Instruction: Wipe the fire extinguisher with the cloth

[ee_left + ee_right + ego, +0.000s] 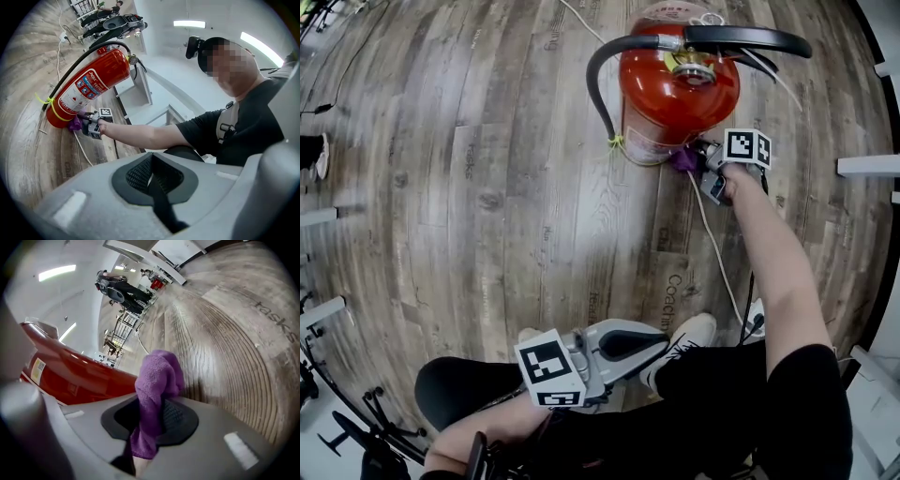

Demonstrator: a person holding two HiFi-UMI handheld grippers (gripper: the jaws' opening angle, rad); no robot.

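A red fire extinguisher (675,89) with a black hose and handle stands on the wood floor at the top of the head view; it also shows in the left gripper view (89,84) and as a red body (70,376) in the right gripper view. My right gripper (698,159) is shut on a purple cloth (157,394) and presses it against the extinguisher's lower side (682,157). My left gripper (652,342) is held back near the person's lap, shut, with nothing in it.
A white cable (717,253) runs across the floor beside the extinguisher. The person's shoe (684,337) is near the left gripper. White table legs (867,166) stand at the right edge. Equipment stands (337,431) sit at the lower left.
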